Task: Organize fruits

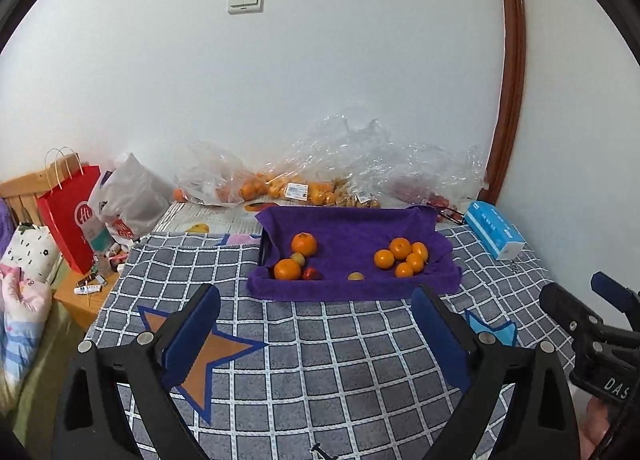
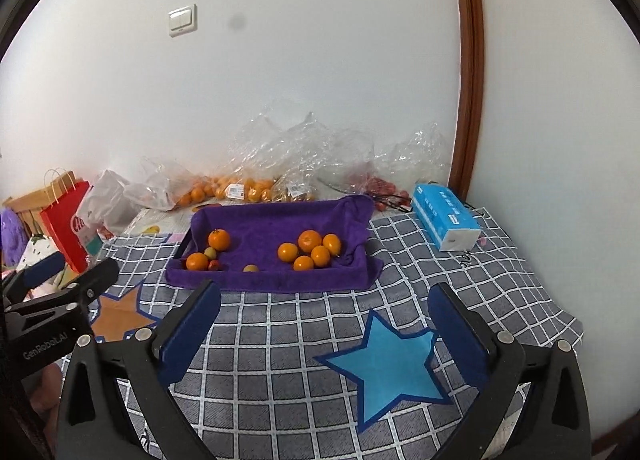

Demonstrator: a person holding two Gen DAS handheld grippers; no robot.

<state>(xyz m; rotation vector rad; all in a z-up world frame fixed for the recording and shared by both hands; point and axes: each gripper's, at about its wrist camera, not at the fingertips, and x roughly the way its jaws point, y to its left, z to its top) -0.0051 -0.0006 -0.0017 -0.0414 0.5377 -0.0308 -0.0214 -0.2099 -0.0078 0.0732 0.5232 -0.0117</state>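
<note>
i see my left gripper (image 1: pixel 316 296) with its blue-padded jaws spread wide and nothing between them, only the grey cloth with a white grid pattern (image 1: pixel 320 348) showing through the gap. my right gripper (image 2: pixel 324 294) is spread just as wide and also holds nothing. both hang above the near part of the cloth, short of the tray.

the shallow tray lined with a purple towel (image 2: pixel 276 220) sits on the far half of the cloth, its front towel edge draped over the near rim and lying on the grid. inside, a cluster of five small orange mandarins (image 2: pixel 312 250) lies toward the right end, touching one another. at the left end are two more orange mandarins (image 2: pixel 208 250) with a small yellow-green fruit (image 2: pixel 210 252) between them and a small red fruit (image 2: pixel 215 266) beside the nearer one. one small yellowish fruit (image 2: pixel 250 268) lies alone near the front rim, between the two groups.

behind the tray, clear crinkled plastic bags of oranges (image 1: pixel 280 184) line the white wall. a blue tissue pack (image 2: pixel 444 216) lies right of the tray, apart from it, near the brown wooden door frame (image 2: pixel 468 80). a red paper shopping bag (image 1: pixel 70 216) stands off the cloth's left edge.

the open stretch of cloth with an orange star patch (image 1: pixel 212 352) and a blue star patch (image 2: pixel 392 368) lies under my grippers.
</note>
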